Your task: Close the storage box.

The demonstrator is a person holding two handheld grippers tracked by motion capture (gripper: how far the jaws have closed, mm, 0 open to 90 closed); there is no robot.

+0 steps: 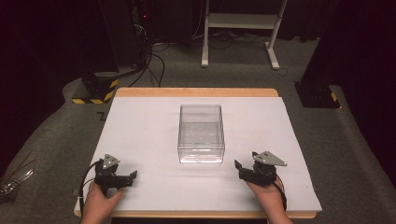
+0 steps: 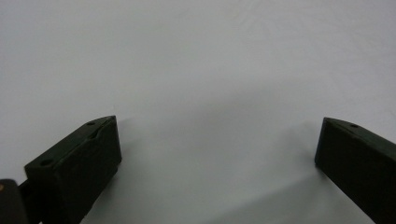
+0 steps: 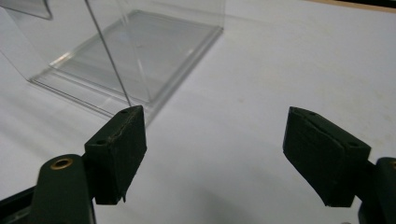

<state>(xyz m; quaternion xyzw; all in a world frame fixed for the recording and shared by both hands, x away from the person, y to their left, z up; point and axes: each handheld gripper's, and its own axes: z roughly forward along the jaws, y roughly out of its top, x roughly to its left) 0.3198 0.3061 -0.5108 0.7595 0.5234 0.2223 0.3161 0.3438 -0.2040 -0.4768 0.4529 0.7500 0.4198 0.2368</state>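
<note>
white surface (image 1: 140, 140) carries a clear box (image 1: 201, 135) at frame centre, untouched, with left gripper (image 1: 122, 178) and right gripper (image 1: 243, 169) low, fingers apart, nothing begun yet.

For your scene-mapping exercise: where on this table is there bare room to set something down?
Bare white sheet lies left of the clear box, up to the left gripper; another patch lies right of the box, above the right gripper. Tightest is the strip between the grippers, just before the box.
</note>
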